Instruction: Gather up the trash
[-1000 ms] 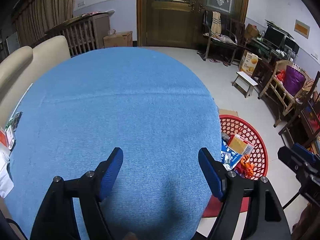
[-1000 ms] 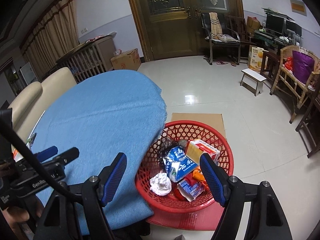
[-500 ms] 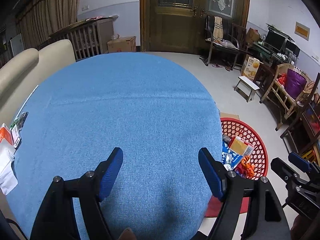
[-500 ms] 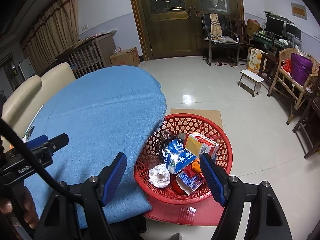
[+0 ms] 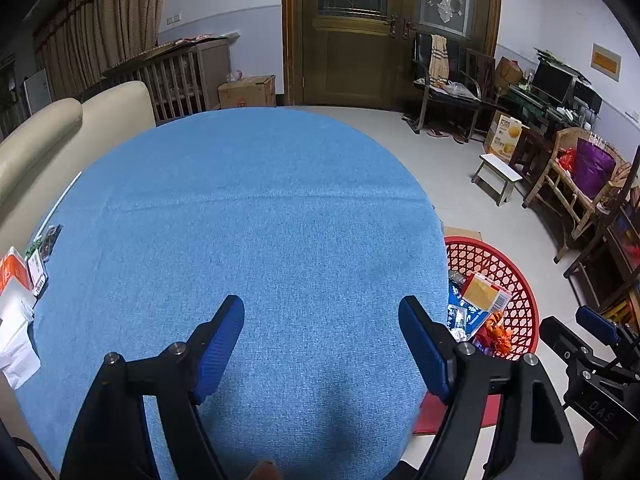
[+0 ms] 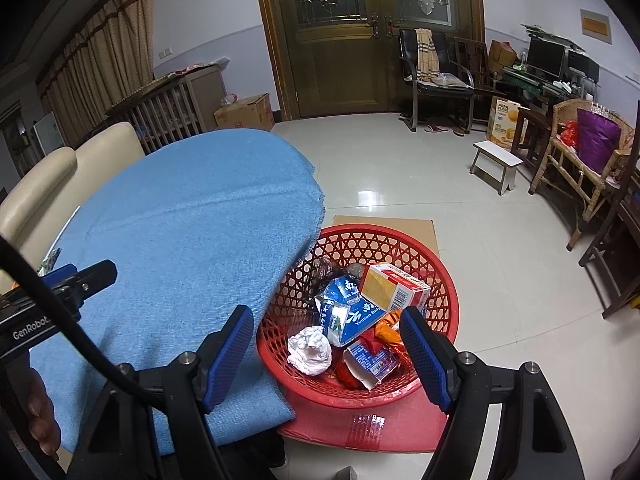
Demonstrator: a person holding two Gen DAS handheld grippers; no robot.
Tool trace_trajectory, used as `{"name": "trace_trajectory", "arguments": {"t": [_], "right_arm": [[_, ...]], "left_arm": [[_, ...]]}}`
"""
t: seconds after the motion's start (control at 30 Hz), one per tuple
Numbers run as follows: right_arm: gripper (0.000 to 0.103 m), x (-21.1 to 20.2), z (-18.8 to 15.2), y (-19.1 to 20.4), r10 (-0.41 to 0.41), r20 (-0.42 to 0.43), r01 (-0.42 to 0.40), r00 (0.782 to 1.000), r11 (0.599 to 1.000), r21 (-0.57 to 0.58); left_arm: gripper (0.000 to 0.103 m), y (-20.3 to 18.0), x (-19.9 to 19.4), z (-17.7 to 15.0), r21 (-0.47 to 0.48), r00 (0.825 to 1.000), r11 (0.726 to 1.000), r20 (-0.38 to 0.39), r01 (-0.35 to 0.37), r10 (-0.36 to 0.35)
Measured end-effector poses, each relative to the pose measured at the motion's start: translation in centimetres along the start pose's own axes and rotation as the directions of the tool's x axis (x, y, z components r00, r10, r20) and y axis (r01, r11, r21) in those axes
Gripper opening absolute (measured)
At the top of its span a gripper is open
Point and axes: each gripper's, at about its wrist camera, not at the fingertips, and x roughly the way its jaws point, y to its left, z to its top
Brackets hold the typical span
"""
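A red plastic basket (image 6: pixel 416 244) stands on the floor beside the blue-clothed table (image 6: pixel 180 240). It holds a crumpled white paper (image 6: pixel 310 350), blue cartons (image 6: pixel 346 314), a yellow-and-red box (image 6: pixel 394 286) and other wrappers. My right gripper (image 6: pixel 326 316) is open and empty above the basket's near side. My left gripper (image 5: pixel 322 312) is open and empty over the bare blue cloth (image 5: pixel 260 220). The basket also shows in the left wrist view (image 5: pixel 516 276), right of the table. The right gripper's body shows there at the lower right (image 5: pixel 588 340).
Papers and small packets (image 5: pixel 24 280) lie at the table's left edge by a cream sofa (image 5: pixel 60 136). A white stool (image 6: pixel 496 162), wicker chair (image 6: pixel 588 160), black chair (image 6: pixel 436 76) and cardboard boxes stand on the tiled floor near the wooden doors.
Both grippers have drawn back and risen slightly; the table and basket look a little farther. Both stay open and empty.
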Motion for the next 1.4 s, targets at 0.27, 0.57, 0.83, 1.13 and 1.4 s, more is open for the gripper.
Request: {"name": "trace_trajectory", "arguments": {"t": [0.27, 0.57, 0.83, 1.13, 1.4], "right_arm": [[0.079, 0.1, -0.2, 0.4, -0.003, 0.001, 0.003, 1.0, 1.0, -0.013], [0.079, 0.4, -0.4, 0.7, -0.004, 0.001, 0.004, 1.0, 1.0, -0.017], [0.079, 0.5, -0.5, 1.1, -0.005, 0.003, 0.005, 1.0, 1.0, -0.026], [0.079, 0.4, -0.3, 1.1, -0.02, 0.016, 0.021, 1.0, 1.0, -0.022], [0.079, 0.6, 0.2, 1.4, -0.03, 0.025, 0.031, 0.999, 0.999, -0.015]], "left_arm": [[0.08, 0.0, -0.1, -0.1, 0.002, 1.0, 1.0, 0.009, -0.005, 0.005], [0.08, 0.2, 0.0, 0.0, -0.013, 1.0, 1.0, 0.003, 0.0, 0.0], [0.08, 0.3, -0.1, 0.1, -0.014, 1.0, 1.0, 0.006, -0.004, 0.004], [0.08, 0.3, 0.2, 0.2, -0.014, 1.0, 1.0, -0.004, -0.007, 0.007], [0.08, 0.0, 0.2, -0.2, 0.0, 1.0, 1.0, 0.005, -0.015, 0.015]]}}
